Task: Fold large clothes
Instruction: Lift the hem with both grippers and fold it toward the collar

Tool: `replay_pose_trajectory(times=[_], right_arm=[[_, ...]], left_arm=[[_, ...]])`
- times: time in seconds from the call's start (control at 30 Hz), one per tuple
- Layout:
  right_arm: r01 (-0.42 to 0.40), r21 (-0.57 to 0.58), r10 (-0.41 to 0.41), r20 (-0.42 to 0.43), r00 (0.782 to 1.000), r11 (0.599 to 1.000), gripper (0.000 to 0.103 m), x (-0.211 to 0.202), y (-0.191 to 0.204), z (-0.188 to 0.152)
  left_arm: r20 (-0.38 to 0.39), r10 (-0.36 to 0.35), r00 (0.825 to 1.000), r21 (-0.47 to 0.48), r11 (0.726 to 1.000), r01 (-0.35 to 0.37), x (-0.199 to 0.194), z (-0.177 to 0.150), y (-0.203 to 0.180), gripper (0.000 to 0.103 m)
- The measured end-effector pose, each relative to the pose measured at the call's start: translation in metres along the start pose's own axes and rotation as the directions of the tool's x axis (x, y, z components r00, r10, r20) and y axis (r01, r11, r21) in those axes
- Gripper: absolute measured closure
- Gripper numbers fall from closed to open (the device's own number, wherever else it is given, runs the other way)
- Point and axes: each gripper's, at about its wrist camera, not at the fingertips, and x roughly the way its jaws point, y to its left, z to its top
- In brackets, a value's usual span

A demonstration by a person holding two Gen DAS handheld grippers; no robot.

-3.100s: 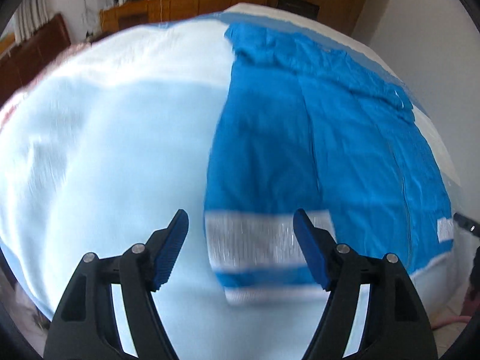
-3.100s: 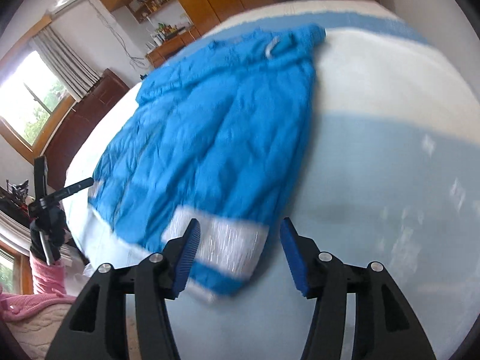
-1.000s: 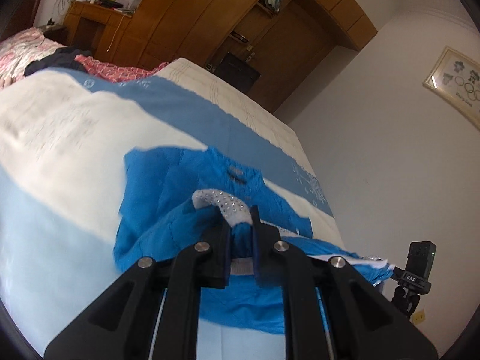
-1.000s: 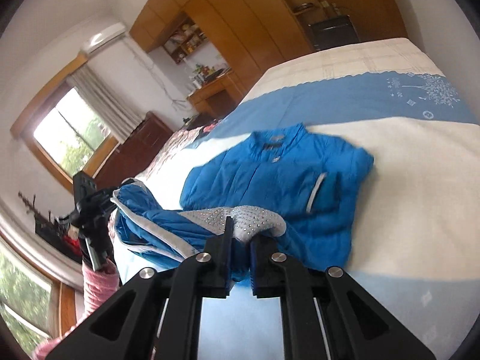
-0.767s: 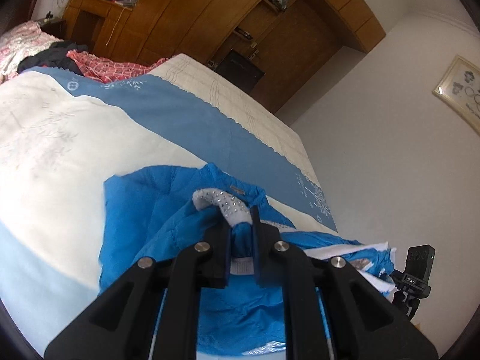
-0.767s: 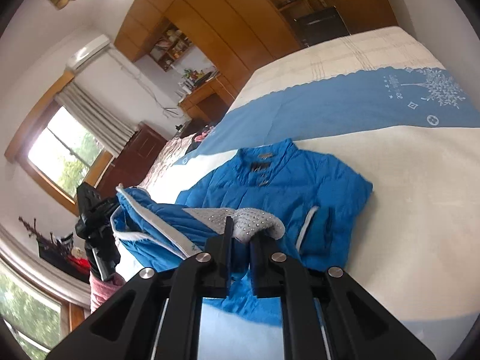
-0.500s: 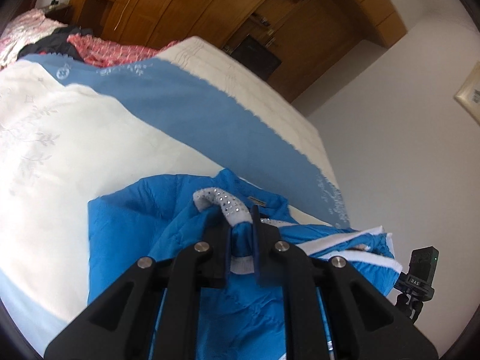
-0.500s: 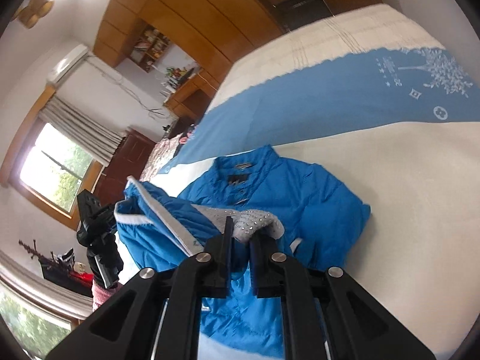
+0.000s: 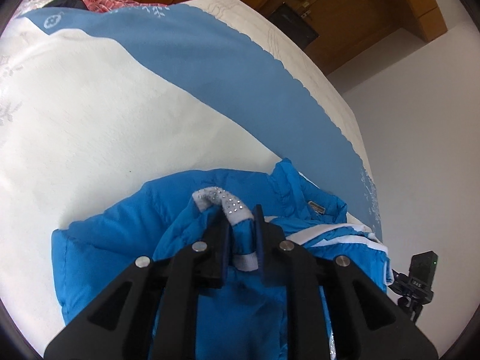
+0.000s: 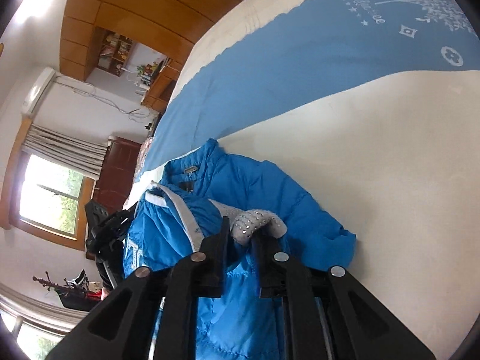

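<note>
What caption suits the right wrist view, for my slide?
Right hand-held gripper, jaws just easing apart, brings a blue jacket's studded grey hem up over its collar on the bed.

- The jacket (image 9: 120, 240) lies on the bed cover (image 9: 90, 120), in the lower middle of the left wrist view.
- Its collar (image 9: 300, 192) sits at the far end, just short of the cover's band (image 9: 225, 69) that crosses the frame diagonally above it.
- The hem band (image 9: 222, 202) lies folded over on the jacket, between the left gripper's (image 9: 241, 225) jaws at bottom centre.
- In the right wrist view, the jacket (image 10: 270, 198) lies lower centre; the window (image 10: 51, 198) is at the left edge and the wardrobe (image 10: 135, 3) at upper left.
</note>
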Motion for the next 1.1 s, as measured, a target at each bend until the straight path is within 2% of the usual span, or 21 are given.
replay_pose_trajectory(times=[0.13, 0.17, 0.2, 0.27, 0.33, 0.37, 0.47, 0.53, 0.6, 0.63, 0.67, 0.7, 0.73, 0.77, 0.83, 0.97, 1.03, 1.1], right_arm=[[-0.04, -0.018, 0.04, -0.011, 0.999, 0.999, 0.075, -0.014, 0.003, -0.009], [-0.041, -0.031, 0.041, -0.001, 0.999, 0.999, 0.068, -0.022, 0.005, -0.013], [-0.033, -0.043, 0.034, 0.009, 0.999, 0.999, 0.053, -0.027, 0.007, -0.015], [0.016, -0.102, -0.012, 0.043, 0.999, 0.995, 0.049, -0.043, 0.017, -0.029], [0.062, -0.148, -0.055, 0.05, 0.997, 0.987, 0.049, -0.049, 0.024, -0.044], [0.078, -0.168, -0.072, 0.044, 0.996, 0.983, 0.049, -0.049, 0.026, -0.053], [0.138, -0.205, -0.136, 0.026, 0.99, 0.969, 0.049, -0.04, 0.031, -0.074], [0.197, -0.23, -0.196, 0.027, 0.98, 0.953, 0.052, -0.029, 0.035, -0.084], [0.248, -0.254, -0.244, 0.049, 0.969, 0.935, 0.067, -0.022, 0.04, -0.089], [0.258, -0.259, -0.252, 0.055, 0.966, 0.931, 0.072, -0.02, 0.043, -0.09], [0.261, -0.266, -0.254, 0.062, 0.965, 0.928, 0.083, -0.019, 0.046, -0.091], [0.266, -0.274, -0.256, 0.071, 0.964, 0.924, 0.09, -0.019, 0.05, -0.092], [0.279, -0.285, -0.263, 0.094, 0.96, 0.917, 0.092, -0.02, 0.057, -0.092], [0.289, -0.295, -0.265, 0.119, 0.957, 0.911, 0.094, -0.022, 0.064, -0.092], [0.284, -0.293, -0.245, 0.163, 0.956, 0.913, 0.096, -0.033, 0.073, -0.091], [0.284, -0.244, -0.225, 0.243, 0.944, 0.927, 0.097, -0.053, 0.077, -0.08], [0.28, -0.217, -0.227, 0.239, 0.944, 0.935, 0.097, -0.05, 0.07, -0.072], [0.304, -0.184, -0.264, 0.212, 0.941, 0.935, 0.097, -0.035, 0.056, -0.066]], left_arm=[[-0.008, -0.071, 0.997, -0.009, 0.997, 0.071, -0.018, -0.001, 0.004, 0.078], [-0.003, -0.089, 0.996, -0.007, 0.996, 0.089, -0.025, -0.002, 0.004, 0.068], [0.002, -0.106, 0.994, 0.002, 0.994, 0.106, -0.034, -0.006, 0.004, 0.063], [0.011, -0.117, 0.993, 0.051, 0.992, 0.117, -0.059, -0.018, 0.003, 0.058], [0.043, -0.067, 0.997, 0.101, 0.993, 0.062, -0.078, -0.031, 0.003, 0.057], [0.07, 0.003, 0.998, 0.144, 0.989, -0.013, -0.089, -0.043, 0.003, 0.055], [0.098, 0.14, 0.985, 0.241, 0.957, -0.16, -0.095, -0.072, 0.003, 0.052], [0.107, 0.176, 0.979, 0.298, 0.933, -0.2, -0.091, -0.092, 0.0, 0.052], [0.132, 0.21, 0.969, 0.331, 0.912, -0.242, -0.087, -0.104, -0.006, 0.053], [0.148, 0.238, 0.96, 0.346, 0.897, -0.275, -0.082, -0.108, -0.011, 0.06], [0.16, 0.264, 0.951, 0.362, 0.881, -0.305, -0.079, -0.112, -0.016, 0.075], [0.17, 0.273, 0.947, 0.371, 0.872, -0.318, -0.077, -0.115, -0.019, 0.081], [0.194, 0.283, 0.939, 0.38, 0.861, -0.338, -0.078, -0.117, -0.025, 0.09], [0.213, 0.288, 0.933, 0.381, 0.855, -0.351, -0.078, -0.116, -0.029, 0.094], [0.252, 0.288, 0.924, 0.369, 0.854, -0.367, -0.083, -0.114, -0.035, 0.097], [0.351, 0.22, 0.91, 0.319, 0.886, -0.337, -0.107, -0.097, -0.046, 0.098], [0.338, 0.223, 0.914, 0.309, 0.891, -0.332, -0.102, -0.09, -0.044, 0.098], [0.3, 0.246, 0.922, 0.296, 0.895, -0.335, -0.083, -0.082, -0.041, 0.098]])
